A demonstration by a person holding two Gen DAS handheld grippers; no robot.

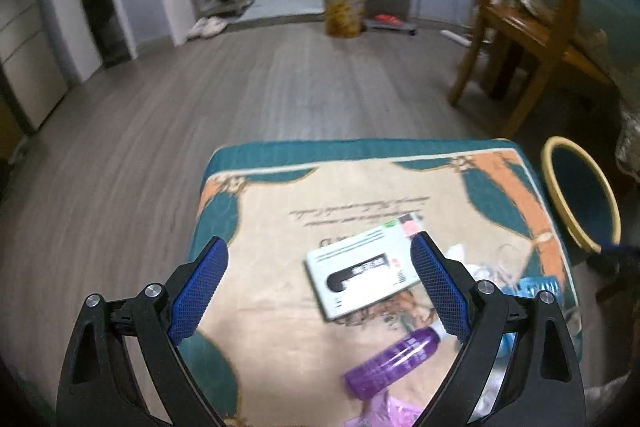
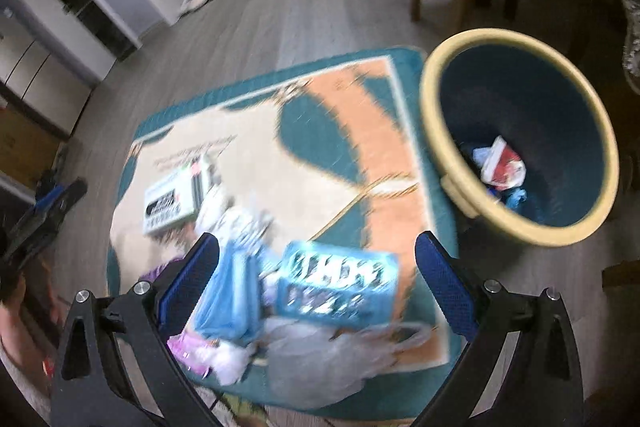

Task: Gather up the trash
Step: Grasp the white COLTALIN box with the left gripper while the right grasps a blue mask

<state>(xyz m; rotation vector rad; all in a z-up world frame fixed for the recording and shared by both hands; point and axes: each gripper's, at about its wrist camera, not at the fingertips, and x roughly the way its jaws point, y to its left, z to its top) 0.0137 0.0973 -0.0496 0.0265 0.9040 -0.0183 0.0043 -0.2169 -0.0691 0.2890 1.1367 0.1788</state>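
Note:
My left gripper (image 1: 320,245) is open and empty above a patterned rug (image 1: 272,211). A white flat box (image 1: 360,277) lies between its fingertips, a purple bottle (image 1: 394,361) nearer. My right gripper (image 2: 318,241) is open and empty over a trash pile: a blue box (image 2: 338,285), light blue packaging (image 2: 228,299), a clear plastic bag (image 2: 320,355) and pink scraps (image 2: 184,347). The white box (image 2: 172,197) lies further left. A yellow-rimmed blue bin (image 2: 520,131) stands right of the rug (image 2: 312,147) with some trash inside.
The bin (image 1: 580,195) is right of the rug in the left view. A wooden chair (image 1: 524,7) stands beyond on the grey floor. A patterned basket (image 1: 344,9) and shelves are at the far wall. My left gripper (image 2: 44,211) shows at the right view's left edge.

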